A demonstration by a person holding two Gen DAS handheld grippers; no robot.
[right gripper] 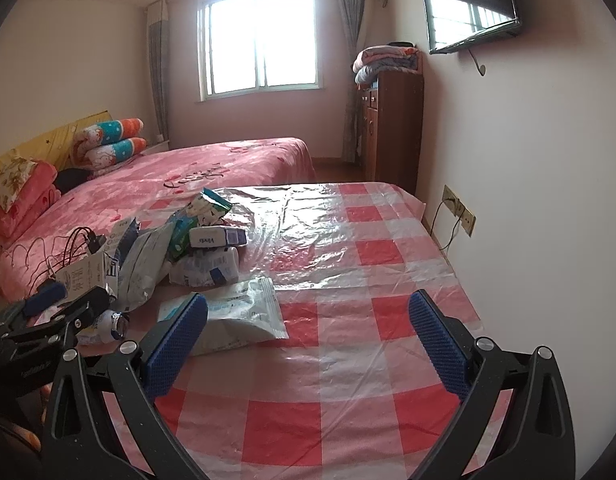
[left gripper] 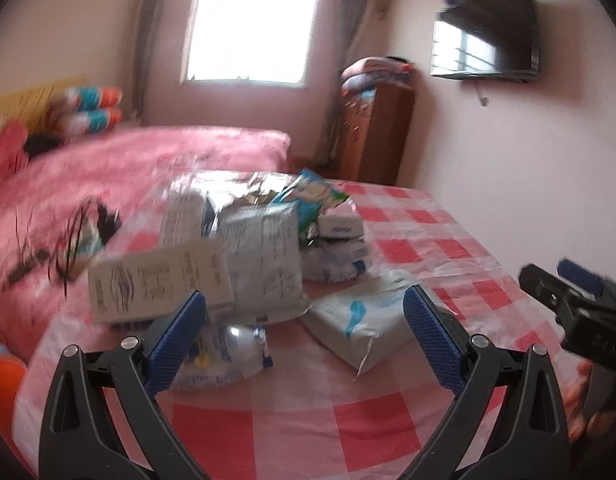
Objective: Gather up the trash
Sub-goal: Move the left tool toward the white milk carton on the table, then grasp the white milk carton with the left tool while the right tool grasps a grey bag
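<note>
Grippers: two, the left gripper (left gripper: 304, 336) and the right gripper (right gripper: 308, 340), each with two blue-padded fingers
Trash pile (right gripper: 180, 256): one, item count unclear
Beds: one pink bed (right gripper: 212, 168)
Checked-cloth tables: one table (right gripper: 348, 320)
Wall televisions: one television (right gripper: 470, 8)
Windows: one window (right gripper: 260, 40)
Wooden cabinets: one cabinet (right gripper: 396, 128)

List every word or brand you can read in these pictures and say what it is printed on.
"Vinda": on the small white tissue pack atop the trash pile.
Print on the cardboard box: blurred, unreadable.
Print on the grey mailer bag: blurred, unreadable.
Print on the clear plastic bag: too small to read.
Nothing else legible.
</note>
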